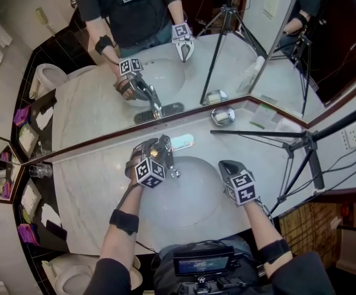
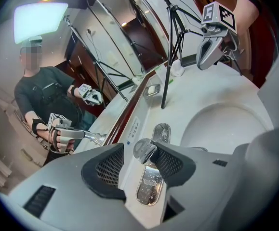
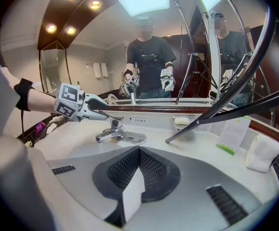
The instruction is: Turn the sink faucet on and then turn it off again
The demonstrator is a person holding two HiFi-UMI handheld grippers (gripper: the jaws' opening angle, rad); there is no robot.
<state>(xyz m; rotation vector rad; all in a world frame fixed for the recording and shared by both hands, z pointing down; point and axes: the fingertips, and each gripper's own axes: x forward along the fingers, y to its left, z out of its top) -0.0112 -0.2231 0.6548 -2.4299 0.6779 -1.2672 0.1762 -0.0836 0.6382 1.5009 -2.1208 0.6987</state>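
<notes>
The left gripper (image 2: 140, 163) is on the job, jaws apart, straddling the rounded chrome lever (image 2: 144, 150) of the chrome single-lever faucet (image 3: 119, 134), which stands just behind the white oval basin (image 1: 187, 211). One pad touches the lever, the other stands clear of it, so there's no clamp yet. My call: close squarely on that knob first, then lift smoothly, or the slick chrome may slip out. Off to the faucet's right, the right gripper (image 3: 138, 161) hangs over the basin, jaws together, empty. Only the left gripper view shows that gap at the pad; the head view buries it under the marker cube (image 1: 148, 172). The right gripper view gives the spout side-on, and I can't make out any water.
</notes>
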